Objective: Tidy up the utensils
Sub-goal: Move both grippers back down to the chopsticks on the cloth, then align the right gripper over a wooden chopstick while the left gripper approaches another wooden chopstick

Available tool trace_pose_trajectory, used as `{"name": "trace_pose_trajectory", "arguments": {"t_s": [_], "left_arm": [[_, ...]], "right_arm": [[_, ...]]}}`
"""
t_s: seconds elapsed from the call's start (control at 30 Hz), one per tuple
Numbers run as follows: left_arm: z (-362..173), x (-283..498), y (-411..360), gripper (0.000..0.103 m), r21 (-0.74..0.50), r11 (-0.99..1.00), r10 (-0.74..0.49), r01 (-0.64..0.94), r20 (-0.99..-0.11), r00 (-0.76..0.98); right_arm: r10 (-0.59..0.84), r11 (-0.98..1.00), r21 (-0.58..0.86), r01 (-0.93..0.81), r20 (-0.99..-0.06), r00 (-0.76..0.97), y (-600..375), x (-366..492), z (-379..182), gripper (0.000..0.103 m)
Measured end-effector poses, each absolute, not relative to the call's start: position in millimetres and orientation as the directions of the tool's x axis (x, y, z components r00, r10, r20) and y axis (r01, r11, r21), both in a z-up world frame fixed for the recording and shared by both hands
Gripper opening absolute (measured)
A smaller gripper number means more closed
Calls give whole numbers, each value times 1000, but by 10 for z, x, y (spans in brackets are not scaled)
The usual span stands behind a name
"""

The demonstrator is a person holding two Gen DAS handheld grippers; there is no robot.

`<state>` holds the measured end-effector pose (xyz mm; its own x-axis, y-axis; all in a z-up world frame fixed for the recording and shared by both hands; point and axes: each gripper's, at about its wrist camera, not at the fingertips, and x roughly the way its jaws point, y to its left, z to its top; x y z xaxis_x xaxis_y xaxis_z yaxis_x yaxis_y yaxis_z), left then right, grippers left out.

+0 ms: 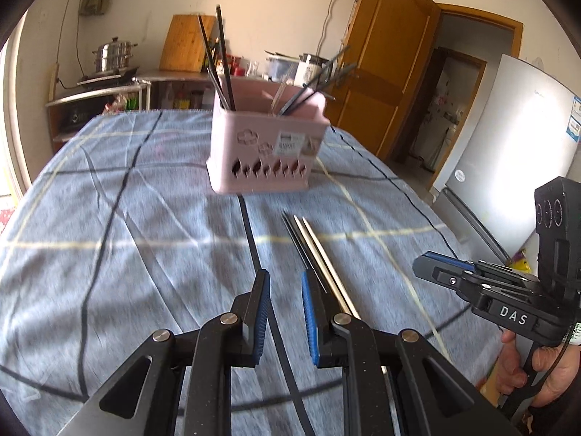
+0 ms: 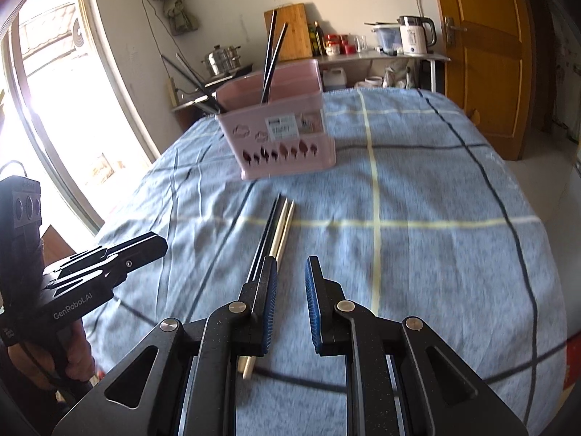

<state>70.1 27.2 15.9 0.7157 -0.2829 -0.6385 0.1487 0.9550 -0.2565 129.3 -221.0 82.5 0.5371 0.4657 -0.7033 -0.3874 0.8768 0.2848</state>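
Note:
A pink utensil holder (image 1: 267, 145) (image 2: 281, 134) stands on the blue checked cloth and holds several dark chopsticks (image 1: 223, 61) (image 2: 270, 61). A bundle of black and pale wooden chopsticks (image 1: 312, 250) (image 2: 277, 227) lies on the cloth in front of it. My left gripper (image 1: 285, 283) is open and empty, just left of the bundle's near end. My right gripper (image 2: 291, 272) is open and empty, just right of the bundle. Each gripper shows in the other's view: the right one (image 1: 432, 265) and the left one (image 2: 156, 243).
The cloth-covered table (image 1: 109, 218) (image 2: 417, 200) fills both views. Behind it are a counter with a steel pot (image 1: 112, 54), a cutting board (image 2: 294, 29) and a kettle (image 2: 415, 34). A wooden door (image 1: 385, 54) and a fridge (image 1: 515, 138) stand at right.

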Motion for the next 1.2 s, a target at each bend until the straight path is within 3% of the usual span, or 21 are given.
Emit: {"name": "trace_pose_trajectory", "arguments": {"t_s": [0.77,1.2], "left_arm": [[-140,1054,82,18,-306,938,-333,160,-679,654],[-183,1276,128,26,-320,939,-323,127,-693,644]], "right_arm": [[457,875,287,-390,-756,469,-1924,1493,456,16],[446,877,283,-388,-777,443,-1797,1705,292,16]]}}
